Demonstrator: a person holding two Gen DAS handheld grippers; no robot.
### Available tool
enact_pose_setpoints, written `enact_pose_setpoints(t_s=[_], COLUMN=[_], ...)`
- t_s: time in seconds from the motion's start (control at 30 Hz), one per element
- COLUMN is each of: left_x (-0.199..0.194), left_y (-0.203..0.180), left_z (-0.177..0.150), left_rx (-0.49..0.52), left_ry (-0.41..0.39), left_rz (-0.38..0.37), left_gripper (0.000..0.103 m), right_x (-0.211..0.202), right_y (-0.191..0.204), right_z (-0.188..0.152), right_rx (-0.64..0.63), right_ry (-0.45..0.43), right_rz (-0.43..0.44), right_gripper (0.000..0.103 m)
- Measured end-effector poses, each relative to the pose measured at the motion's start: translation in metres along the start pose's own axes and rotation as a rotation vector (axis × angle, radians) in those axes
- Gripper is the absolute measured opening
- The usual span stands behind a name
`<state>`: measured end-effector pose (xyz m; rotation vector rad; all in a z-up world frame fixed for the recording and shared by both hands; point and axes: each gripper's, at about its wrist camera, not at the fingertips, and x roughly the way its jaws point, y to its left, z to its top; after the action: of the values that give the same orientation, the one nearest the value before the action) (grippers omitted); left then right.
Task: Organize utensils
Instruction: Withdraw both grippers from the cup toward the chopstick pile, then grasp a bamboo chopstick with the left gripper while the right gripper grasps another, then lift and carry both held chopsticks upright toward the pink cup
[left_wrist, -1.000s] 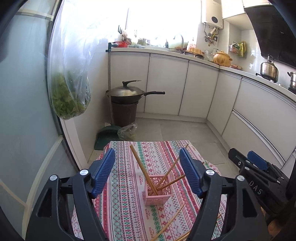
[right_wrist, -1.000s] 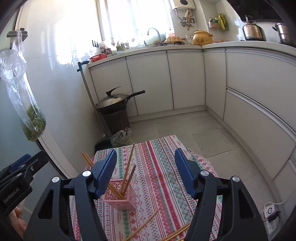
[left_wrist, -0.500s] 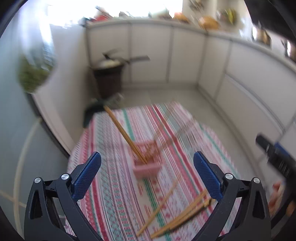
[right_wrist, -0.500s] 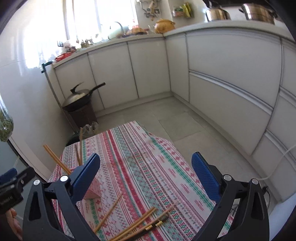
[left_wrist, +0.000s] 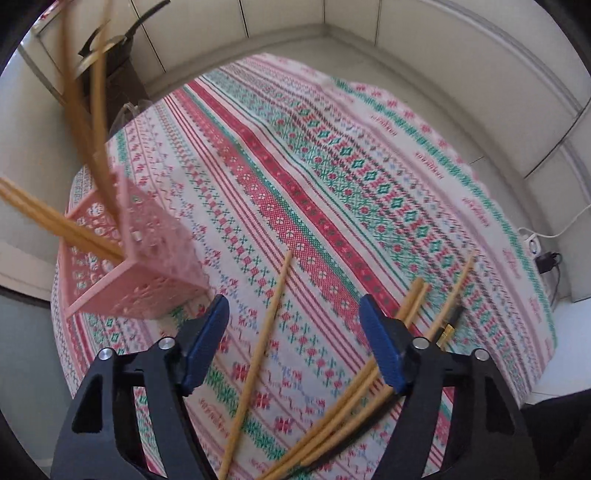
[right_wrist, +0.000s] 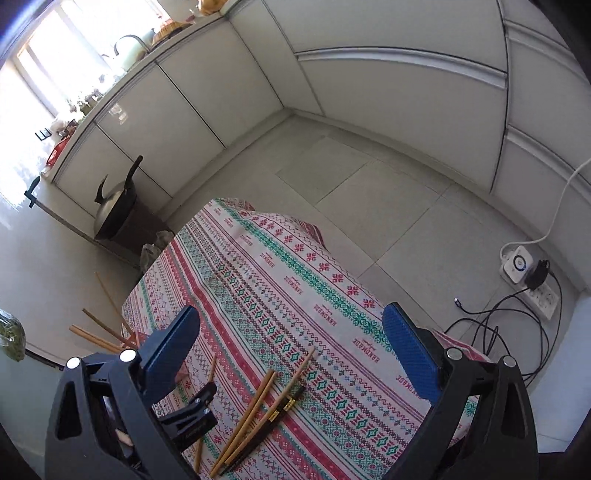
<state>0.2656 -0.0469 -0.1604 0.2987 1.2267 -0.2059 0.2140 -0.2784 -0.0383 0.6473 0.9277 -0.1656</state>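
A pink perforated holder (left_wrist: 133, 254) stands on the patterned tablecloth (left_wrist: 332, 166) at the left, with several wooden chopsticks (left_wrist: 55, 218) leaning in it. My left gripper (left_wrist: 293, 343) is open, low over the cloth, its jaws on either side of a single loose chopstick (left_wrist: 262, 347). A bundle of wooden and dark chopsticks (left_wrist: 354, 398) lies under its right finger. In the right wrist view my right gripper (right_wrist: 291, 350) is open and empty above the same bundle (right_wrist: 266, 406). The left gripper (right_wrist: 192, 413) shows beside it.
The table is small, with floor on all sides. A lidded wok on a dark bin (right_wrist: 118, 218) stands past the far edge. A power strip and cables (right_wrist: 524, 273) lie on the floor at the right. White cabinets (right_wrist: 369, 74) line the walls.
Both grippers have tilted down and dropped close to the table. The left one has come over the single loose chopstick. The holder has slid to the left of its view.
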Motion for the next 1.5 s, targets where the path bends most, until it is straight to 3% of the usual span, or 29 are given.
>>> enact_pose_setpoints(t_s=[0.2, 0.4, 0.53, 0.57, 0.63, 0.73, 0.9, 1.17, 1.43, 1.47, 1.5], left_x=[0.038, 0.049, 0.051, 0.05, 0.046, 0.039, 0.019, -0.052, -0.112, -0.118, -0.123], left_y=[0.001, 0.012, 0.022, 0.022, 0.018, 0.004, -0.002, -0.003, 0.009, 0.011, 0.013], left_z=[0.017, 0.023, 0.021, 0.02, 0.014, 0.003, -0.01, -0.025, -0.048, -0.05, -0.052], left_rx=[0.007, -0.027, -0.061, -0.051, -0.024, 0.036, 0.073, 0.088, 0.046, 0.039, 0.032], left_ry=[0.061, 0.071, 0.086, 0.08, 0.058, 0.014, -0.057, -0.205, -0.33, -0.345, -0.359], left_rz=[0.058, 0.023, -0.075, -0.075, -0.067, -0.011, 0.063, 0.12, 0.126, 0.126, 0.127], left_gripper=[0.064, 0.062, 0.043, 0.039, 0.02, 0.008, 0.005, 0.004, 0.004, 0.004, 0.004], right_x=[0.023, 0.05, 0.07, 0.075, 0.085, 0.099, 0.118, 0.139, 0.161, 0.16, 0.163], right_y=[-0.025, -0.033, -0.031, -0.032, -0.033, -0.033, -0.028, -0.019, 0.004, 0.008, 0.01], right_z=[0.002, -0.007, -0.019, -0.023, -0.03, -0.038, -0.046, -0.047, -0.056, -0.056, -0.058], right_rx=[0.081, 0.111, 0.105, 0.111, 0.131, 0.153, 0.142, 0.101, 0.029, 0.008, -0.009], right_ry=[0.11, 0.217, 0.302, 0.322, 0.352, 0.378, 0.404, 0.379, 0.383, 0.35, 0.358], right_rz=[-0.01, -0.028, -0.028, -0.032, -0.036, -0.037, -0.046, -0.087, -0.132, -0.139, -0.138], right_gripper=[0.096, 0.096, 0.096, 0.096, 0.096, 0.095, 0.073, 0.049, 0.04, 0.038, 0.022])
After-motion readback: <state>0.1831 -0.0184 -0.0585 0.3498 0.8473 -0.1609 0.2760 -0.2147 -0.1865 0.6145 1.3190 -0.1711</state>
